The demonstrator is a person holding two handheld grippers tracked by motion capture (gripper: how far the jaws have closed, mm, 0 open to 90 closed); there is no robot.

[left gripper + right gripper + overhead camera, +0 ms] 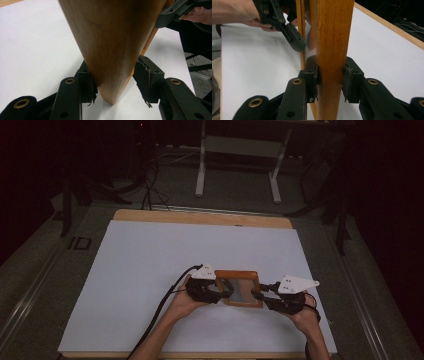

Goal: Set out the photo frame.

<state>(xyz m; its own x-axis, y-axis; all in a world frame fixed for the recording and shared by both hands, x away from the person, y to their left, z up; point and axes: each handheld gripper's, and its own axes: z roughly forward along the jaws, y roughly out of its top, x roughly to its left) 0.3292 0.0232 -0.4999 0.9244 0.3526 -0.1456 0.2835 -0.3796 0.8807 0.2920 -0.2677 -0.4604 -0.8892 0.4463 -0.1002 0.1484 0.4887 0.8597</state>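
The right gripper [329, 80] has its jaws pressed on the right edge of a wooden-framed mirror [239, 288], holding it firmly. The left gripper [116, 83] straddles the opposite edge, one pad against the wood and the other a little off it, so the jaws are only partly closed around the frame. The mirror sits between both hands, low over the white sheet [150, 265] on the wooden table [200, 216]; I can read no writing or label anywhere.

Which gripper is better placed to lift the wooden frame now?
Probably the right gripper: both pads press the wooden frame's edge. The left gripper straddles it, but one pad stands off.
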